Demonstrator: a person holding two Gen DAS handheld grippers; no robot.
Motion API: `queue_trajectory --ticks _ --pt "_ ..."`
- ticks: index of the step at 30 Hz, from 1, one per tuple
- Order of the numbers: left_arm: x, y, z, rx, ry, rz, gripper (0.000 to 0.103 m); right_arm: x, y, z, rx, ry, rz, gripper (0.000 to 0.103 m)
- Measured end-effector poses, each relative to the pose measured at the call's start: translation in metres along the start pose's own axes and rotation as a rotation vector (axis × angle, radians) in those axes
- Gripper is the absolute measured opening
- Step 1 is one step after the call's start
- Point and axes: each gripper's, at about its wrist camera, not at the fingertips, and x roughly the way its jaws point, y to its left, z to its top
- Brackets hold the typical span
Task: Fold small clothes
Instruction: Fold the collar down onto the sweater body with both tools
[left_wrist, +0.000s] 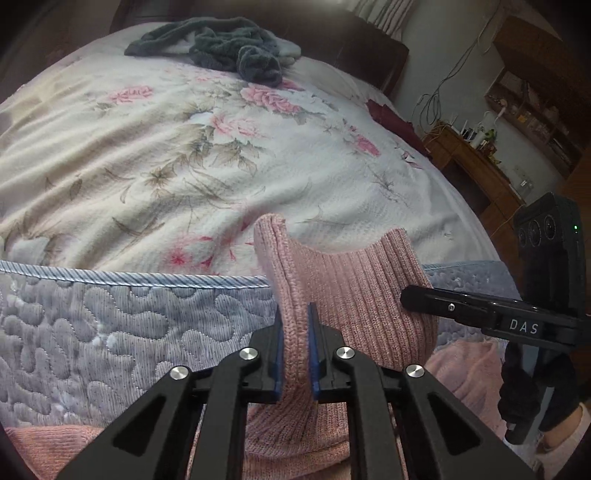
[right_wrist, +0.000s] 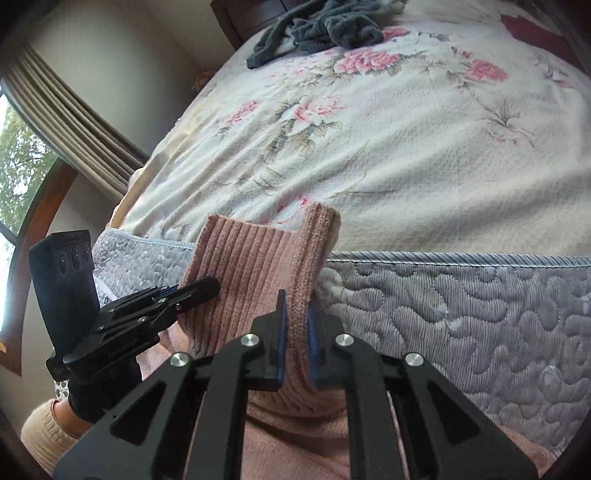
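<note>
Left gripper (left_wrist: 295, 350) and right gripper (right_wrist: 297, 339): each is closed on the ribbed collar of the pink knit sweater (left_wrist: 351, 295), which hangs between them at the near edge of the quilted mattress (left_wrist: 110, 332). Ahead of both, a dark grey garment (left_wrist: 229, 48) lies on the floral bedspread (left_wrist: 166, 147).

Each camera sits just behind its own jaws, very close to the pink knit top (left_wrist: 351, 295), and looks out low over the bed (left_wrist: 166, 155). Both see the same bed (and the grey clothes pile (right_wrist: 325, 33) far back).
</note>
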Motion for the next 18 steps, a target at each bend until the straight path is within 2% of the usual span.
queue_trajectory --ticks 5,10,13,18 --pt "-0.042 -0.02 -0.031 0.086 -0.051 -0.038 0.01 -0.039 0.031 -0.038 -0.142 -0.029 0.024 0.008" --pt "-0.066 -0.028 -0.066 0.131 -0.045 -0.057 0.01 -0.056 0.048 -0.078 -0.212 -0.008 0.036 0.009" --pt "-0.074 -0.03 -0.09 0.157 -0.014 -0.069 0.011 -0.059 0.052 -0.104 -0.235 0.033 0.039 0.012" --pt "-0.077 -0.027 -0.136 0.219 0.091 -0.035 0.014 -0.058 0.05 -0.15 -0.269 0.131 0.012 0.017"
